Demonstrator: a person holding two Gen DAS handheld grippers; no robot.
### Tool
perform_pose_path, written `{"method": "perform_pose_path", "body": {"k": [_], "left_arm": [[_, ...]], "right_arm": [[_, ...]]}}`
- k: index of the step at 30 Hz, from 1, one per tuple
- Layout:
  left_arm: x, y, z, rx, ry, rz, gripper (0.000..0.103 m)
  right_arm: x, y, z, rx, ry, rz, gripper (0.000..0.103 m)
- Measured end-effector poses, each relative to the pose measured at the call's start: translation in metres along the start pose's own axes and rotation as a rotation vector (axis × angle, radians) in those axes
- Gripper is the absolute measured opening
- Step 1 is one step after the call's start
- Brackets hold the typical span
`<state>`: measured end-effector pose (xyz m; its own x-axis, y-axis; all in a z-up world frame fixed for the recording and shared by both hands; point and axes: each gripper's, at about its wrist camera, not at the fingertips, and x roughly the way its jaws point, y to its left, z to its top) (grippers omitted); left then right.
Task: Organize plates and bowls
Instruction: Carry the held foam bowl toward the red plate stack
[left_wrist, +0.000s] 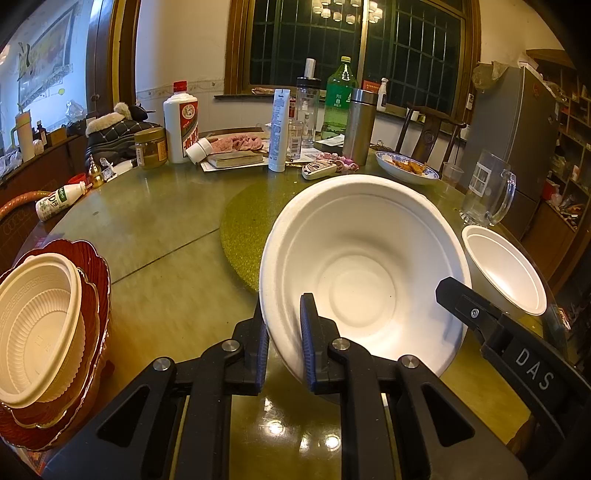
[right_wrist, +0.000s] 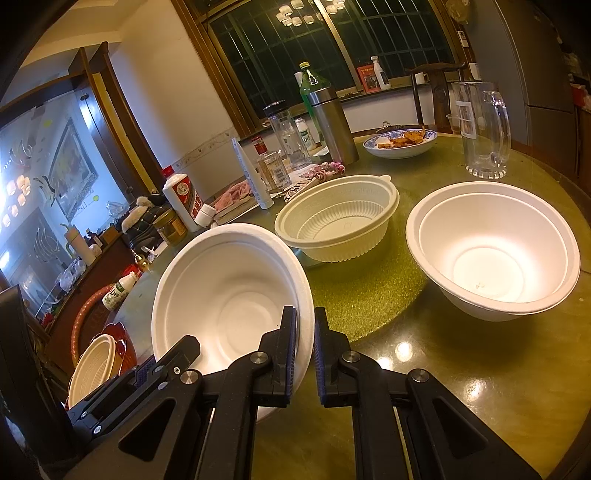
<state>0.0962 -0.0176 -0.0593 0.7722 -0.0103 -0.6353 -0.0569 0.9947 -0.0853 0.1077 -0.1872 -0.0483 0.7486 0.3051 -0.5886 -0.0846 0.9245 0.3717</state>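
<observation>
**Black two-finger grippers with blue pads**

The left gripper (left_wrist: 282, 332) is built of matte black plastic: two angular link arms with triangular cut-outs, each hinged on round silver pins. The inner faces of its jaws carry dark blue ribbed pads. The right gripper (right_wrist: 304, 350) has the same make, with black links, silver pivot pins and blue ribbed pads. Seen from the left wrist view, its side shows a small silver screw and raised pale letters reading "DAS". At the left edge of the right wrist view a tall dark block stands, possibly part of the handle housing, too dim to tell.
</observation>
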Motion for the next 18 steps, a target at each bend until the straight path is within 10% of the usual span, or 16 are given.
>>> {"method": "perform_pose_path", "body": {"k": [18], "left_arm": [[-0.0018, 0.0005, 0.001, 0.001, -0.005, 0.0, 0.014]], "right_arm": [[-0.0016, 0.0002, 0.0013, -0.003, -0.003, -0.001, 0.009]]}}
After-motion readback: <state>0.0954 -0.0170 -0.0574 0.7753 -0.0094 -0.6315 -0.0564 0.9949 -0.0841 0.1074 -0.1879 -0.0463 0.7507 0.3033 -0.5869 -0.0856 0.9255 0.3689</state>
